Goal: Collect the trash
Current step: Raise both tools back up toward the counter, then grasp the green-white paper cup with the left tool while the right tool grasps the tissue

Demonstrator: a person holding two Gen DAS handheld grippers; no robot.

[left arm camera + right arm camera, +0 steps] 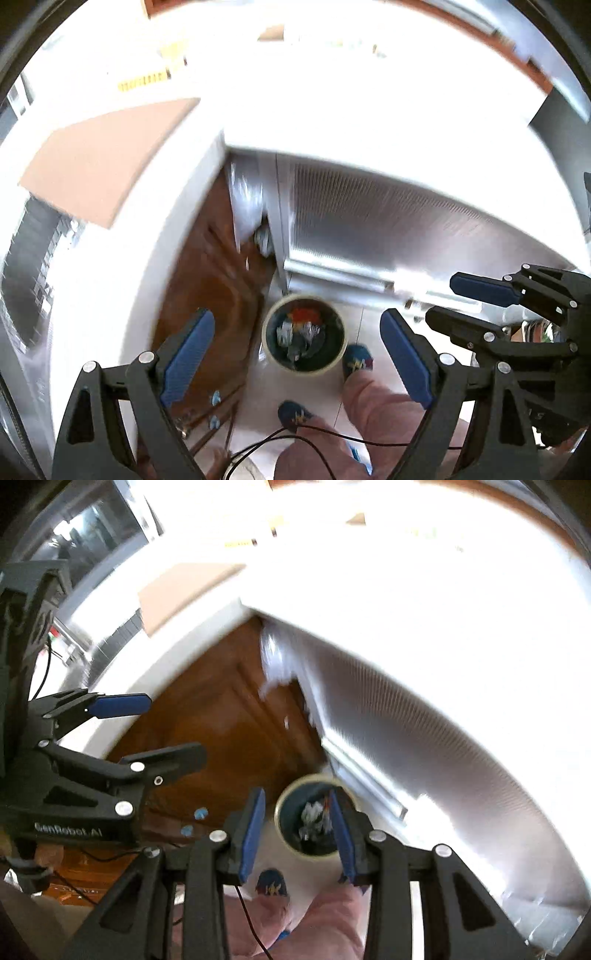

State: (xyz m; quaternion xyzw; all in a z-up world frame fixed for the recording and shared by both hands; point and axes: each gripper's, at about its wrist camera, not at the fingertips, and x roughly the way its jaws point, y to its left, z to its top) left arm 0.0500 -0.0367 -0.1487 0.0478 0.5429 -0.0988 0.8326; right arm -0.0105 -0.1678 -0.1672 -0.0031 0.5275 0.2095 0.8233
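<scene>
The left hand-held gripper hangs high over the floor with its blue pads spread wide and nothing between them. The right hand-held gripper is beside it, its pads partly parted and also empty; in the left wrist view it shows at the right edge, and in the right wrist view the left one shows at the left edge. Straight below both, framed between the fingers, stands a round bin with a pale rim and dark inside, seen again in the right wrist view. The trash, crumpled white and grey scraps with a red-orange piece among them, lies inside the bin. Just nearer the person than the bin are two feet in blue patterned socks and pink trouser legs, standing on a pale tiled floor. A thin black cable runs across the legs. To the left of the bin rises a brown wooden cabinet door, and beyond it a ribbed grey panel. Above these runs a white desk, heavily overexposed, carrying a flat tan board on its left part; the things further back on it are too blurred to tell.
</scene>
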